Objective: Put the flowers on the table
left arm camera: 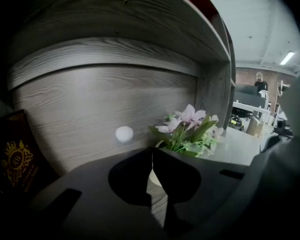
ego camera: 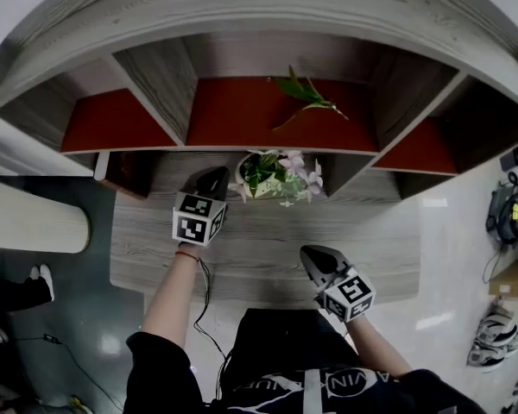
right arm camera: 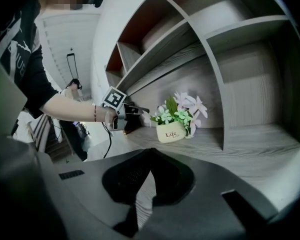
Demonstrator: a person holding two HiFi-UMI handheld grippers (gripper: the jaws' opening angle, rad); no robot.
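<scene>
Looking down, I see the flowers (ego camera: 274, 177) in their small white pot standing on the wooden surface (ego camera: 268, 248), at its back edge, just under the shelf (ego camera: 242, 149). My left hand-held gripper (ego camera: 214, 181) is just beside the pot, on its left. Its jaws are together and hold nothing. My right hand-held gripper (ego camera: 315, 255) is nearer to me and well apart from the pot, and its jaws are also together and empty. One green sprig (ego camera: 306, 93) lies in the middle compartment of the shelf.
</scene>
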